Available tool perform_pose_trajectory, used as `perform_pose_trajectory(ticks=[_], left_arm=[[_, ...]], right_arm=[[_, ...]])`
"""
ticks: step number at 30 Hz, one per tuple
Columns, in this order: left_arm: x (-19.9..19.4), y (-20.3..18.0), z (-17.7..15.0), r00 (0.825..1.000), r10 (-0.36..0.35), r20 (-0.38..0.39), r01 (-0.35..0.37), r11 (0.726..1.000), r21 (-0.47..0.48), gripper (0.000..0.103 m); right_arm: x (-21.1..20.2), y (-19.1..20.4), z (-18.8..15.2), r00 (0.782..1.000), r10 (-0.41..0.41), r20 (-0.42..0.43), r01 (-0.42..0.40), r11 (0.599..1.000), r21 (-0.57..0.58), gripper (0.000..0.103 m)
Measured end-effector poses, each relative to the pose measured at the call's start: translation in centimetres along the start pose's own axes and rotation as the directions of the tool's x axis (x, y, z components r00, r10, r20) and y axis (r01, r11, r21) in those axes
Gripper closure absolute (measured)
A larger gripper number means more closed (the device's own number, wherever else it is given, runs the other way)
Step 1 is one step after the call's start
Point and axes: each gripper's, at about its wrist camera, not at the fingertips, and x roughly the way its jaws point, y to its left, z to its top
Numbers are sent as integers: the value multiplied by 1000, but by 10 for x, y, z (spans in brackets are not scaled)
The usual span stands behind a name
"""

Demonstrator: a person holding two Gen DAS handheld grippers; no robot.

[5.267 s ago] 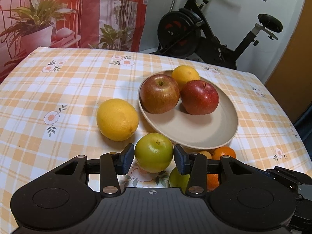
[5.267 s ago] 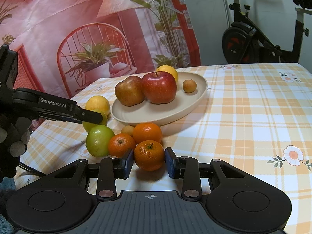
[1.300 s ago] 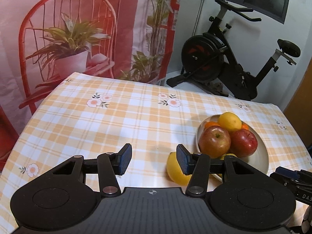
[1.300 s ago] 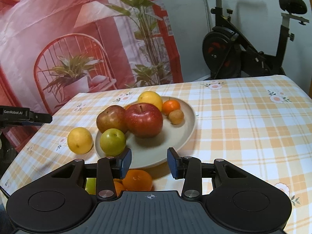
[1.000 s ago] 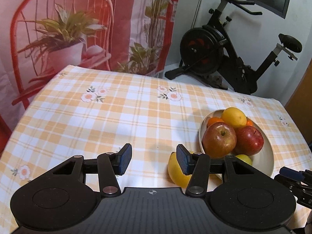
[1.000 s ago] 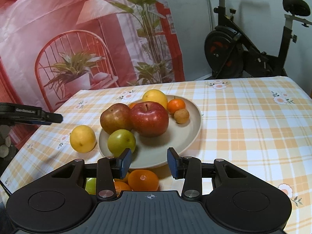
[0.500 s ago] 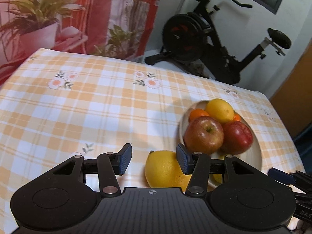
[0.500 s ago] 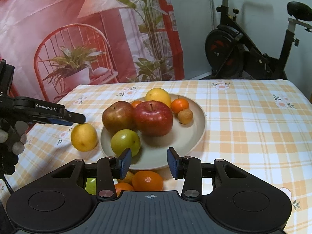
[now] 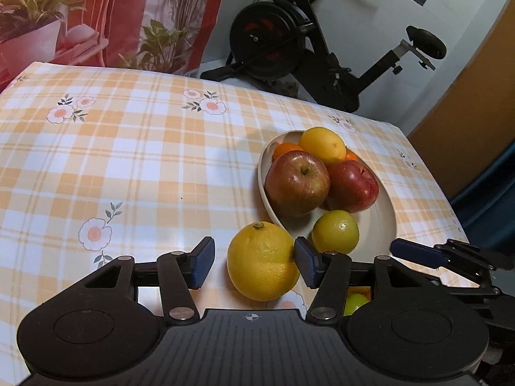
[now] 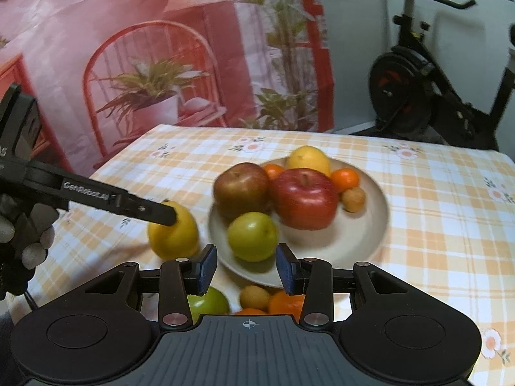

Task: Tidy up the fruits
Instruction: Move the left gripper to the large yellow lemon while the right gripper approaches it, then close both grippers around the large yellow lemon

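A beige plate (image 9: 384,215) (image 10: 370,225) holds two apples (image 9: 297,185) (image 10: 304,197), a yellow citrus (image 9: 322,144), a green fruit (image 9: 334,231) (image 10: 252,236), small oranges (image 10: 345,179) and a small brown fruit (image 10: 353,198). A large yellow lemon (image 9: 262,260) (image 10: 173,233) lies on the tablecloth left of the plate. My left gripper (image 9: 252,262) is open with the lemon between its fingers. It shows in the right wrist view (image 10: 154,210) too. My right gripper (image 10: 246,268) is open and empty, above a green fruit (image 10: 207,302) and oranges (image 10: 286,304) on the cloth.
The table has an orange checked cloth with flowers (image 9: 128,148). An exercise bike (image 9: 309,41) stands behind the table. A red plant-print backdrop (image 10: 145,64) hangs at the back left. The right gripper's blue-tipped finger (image 9: 418,252) shows in the left wrist view.
My left gripper has moved down and forward so the lemon now sits between its fingers. My right gripper has shifted slightly; the view is a bit blurred.
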Motion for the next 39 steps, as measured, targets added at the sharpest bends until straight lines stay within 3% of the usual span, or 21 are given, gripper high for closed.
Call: perform_pose_trajectory(ticks=[11,21,27,39], left_arm=[[-3,15,1,1000,-27,10,27,999,-28,45],[-4,30,0,998,-65,15,66,997,-48,45],[-4,34,-1,997,-78,16,78,995,-56,45],[-6,36,-3,996,-92,11,92,994,-58,45]], right_arm=[[33,46,17,994,71,-88,-83,987,-135,65],[65,72,26,983,83,-162,-117,970,-211,61],[80,76,29,978,84,-190,-126,966,-225,55],[93,80,29,969,93,-229,-146,963,-225,55]])
